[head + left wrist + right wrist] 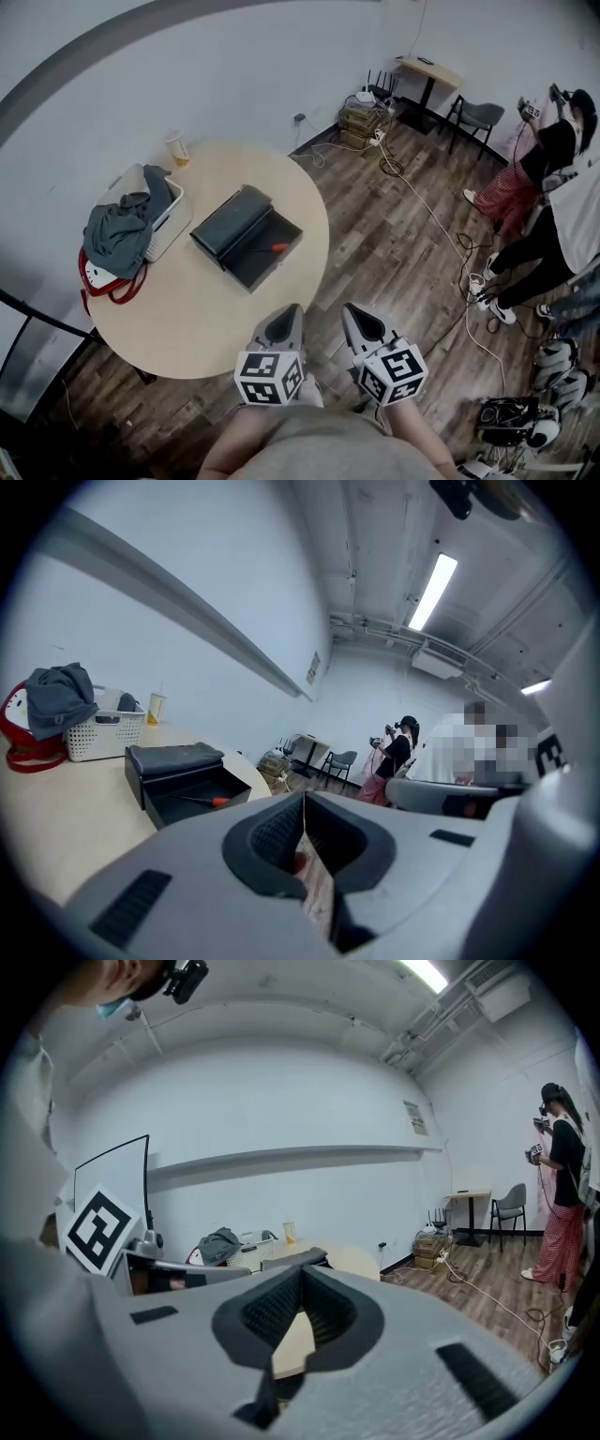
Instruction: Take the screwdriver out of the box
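— What's the pose?
— Left claw (284, 317) and right claw (357, 317) sit side by side at the counter's (187, 309) near edge, aimed far and slightly down, both pressed together, empty.
— The screwdriver (273, 247)?
— Inside the open box (228, 221), well beyond them.

The left gripper (288, 312) and the right gripper (353, 311) are matching pale grey plastic shells that taper to rounded noses. Each has a teardrop-shaped hollow lined with dark ribbed pads (275, 841). Narrow dark rectangular slots (475, 1370) are set into the shells' upper faces. Each gripper carries a cube of black-and-white square markers: the left cube (270, 376) and the right cube (392, 371). The person wears a grey-beige top (319, 448).
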`<state>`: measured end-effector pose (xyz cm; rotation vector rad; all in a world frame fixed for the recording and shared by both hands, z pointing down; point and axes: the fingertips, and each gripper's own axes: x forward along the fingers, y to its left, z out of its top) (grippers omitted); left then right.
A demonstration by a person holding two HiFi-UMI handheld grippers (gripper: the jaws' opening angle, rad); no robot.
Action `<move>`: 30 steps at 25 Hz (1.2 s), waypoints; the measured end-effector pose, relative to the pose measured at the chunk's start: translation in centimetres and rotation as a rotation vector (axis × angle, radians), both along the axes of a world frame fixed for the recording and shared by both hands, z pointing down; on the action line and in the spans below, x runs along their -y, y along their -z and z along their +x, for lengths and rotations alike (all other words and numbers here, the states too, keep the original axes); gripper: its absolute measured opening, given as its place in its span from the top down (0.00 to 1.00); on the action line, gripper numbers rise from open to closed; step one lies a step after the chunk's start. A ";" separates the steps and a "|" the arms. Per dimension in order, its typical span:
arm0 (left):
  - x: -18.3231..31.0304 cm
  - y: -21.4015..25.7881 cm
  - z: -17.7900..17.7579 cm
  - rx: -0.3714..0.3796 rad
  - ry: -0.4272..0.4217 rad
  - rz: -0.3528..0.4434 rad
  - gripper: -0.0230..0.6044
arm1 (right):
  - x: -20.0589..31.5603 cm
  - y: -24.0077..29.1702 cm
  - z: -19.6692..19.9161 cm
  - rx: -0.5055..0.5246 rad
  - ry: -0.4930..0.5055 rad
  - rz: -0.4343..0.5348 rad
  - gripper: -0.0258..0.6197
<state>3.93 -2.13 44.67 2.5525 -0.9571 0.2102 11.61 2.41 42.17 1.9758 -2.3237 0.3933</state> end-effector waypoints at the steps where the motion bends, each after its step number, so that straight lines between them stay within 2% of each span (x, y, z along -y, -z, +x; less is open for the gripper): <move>1: 1.0 0.0 0.3 0.000 0.005 -0.002 0.96 | 1.2 0.2 0.3 -0.005 0.007 0.001 0.96; 7: 7.7 0.6 0.3 0.005 0.049 -0.006 0.96 | 8.8 1.3 0.5 -0.032 0.063 0.009 0.96; 16: 15.9 0.2 -2.1 0.008 0.161 -0.012 0.96 | 17.8 -0.1 -1.5 -0.081 0.197 -0.023 0.96; 23: 19.2 -1.0 -5.4 0.016 0.259 -0.033 0.96 | 23.3 -4.2 -3.1 -0.127 0.322 -0.120 0.96; 30: 19.4 -2.1 -8.0 0.029 0.365 -0.079 0.96 | 27.1 -8.4 -5.1 -0.225 0.490 -0.249 0.95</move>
